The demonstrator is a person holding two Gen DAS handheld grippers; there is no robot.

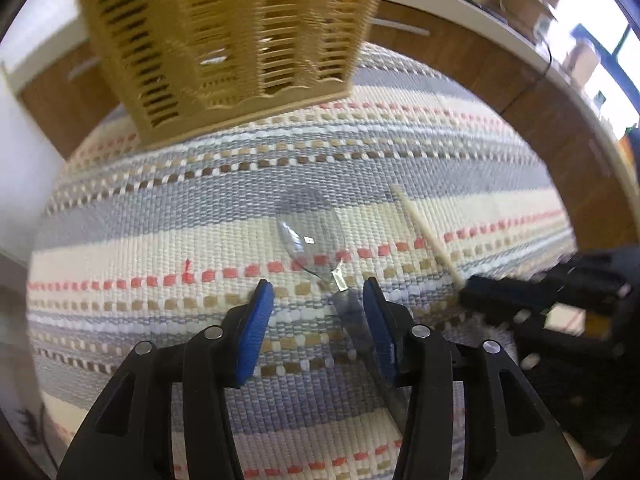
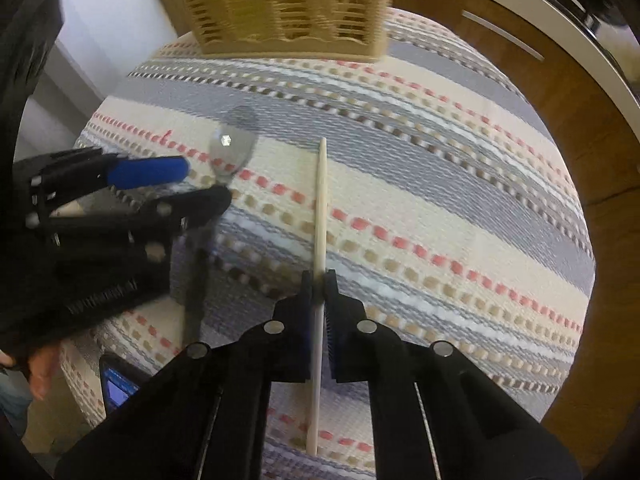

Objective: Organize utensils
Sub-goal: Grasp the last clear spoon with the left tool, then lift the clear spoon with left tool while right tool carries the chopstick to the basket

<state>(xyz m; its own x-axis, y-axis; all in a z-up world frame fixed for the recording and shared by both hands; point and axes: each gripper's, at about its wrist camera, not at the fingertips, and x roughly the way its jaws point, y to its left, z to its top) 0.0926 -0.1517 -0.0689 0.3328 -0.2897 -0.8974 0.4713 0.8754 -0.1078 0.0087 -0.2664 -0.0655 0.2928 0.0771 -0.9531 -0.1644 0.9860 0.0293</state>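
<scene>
The right gripper (image 2: 318, 280) is pinched narrow on a pale wooden chopstick (image 2: 321, 208), its pads pressing the stick about midway along its length. The stick lies flat on the striped woven mat (image 2: 440, 208) and runs from the near edge toward the far side. Because the grip sits close to the mat, the pads may catch the weave on the lift, and a thin round stick could roll or pivot between them and droop at one end.

The left gripper (image 1: 318, 294) stands partly open, straddling the handle of a clear plastic spoon (image 1: 312, 236). The handle runs close along the inner face of the right-hand pad, well off-centre, and the bowl lies just beyond the fingertips. Nothing is clamped yet. If the jaws close from here, the far pad would have to push the handle sideways, which could skid the light spoon across the mat or twist it out of line. The handle is blurred in both views, so I cannot tell whether it already touches that pad.

The slatted beige utensil basket (image 1: 224, 40) stands at the far side of the mat, well apart from both tools. The two grippers work just beside each other, the spoon to the left of the chopstick, so lifting both together risks a knock between them.
</scene>
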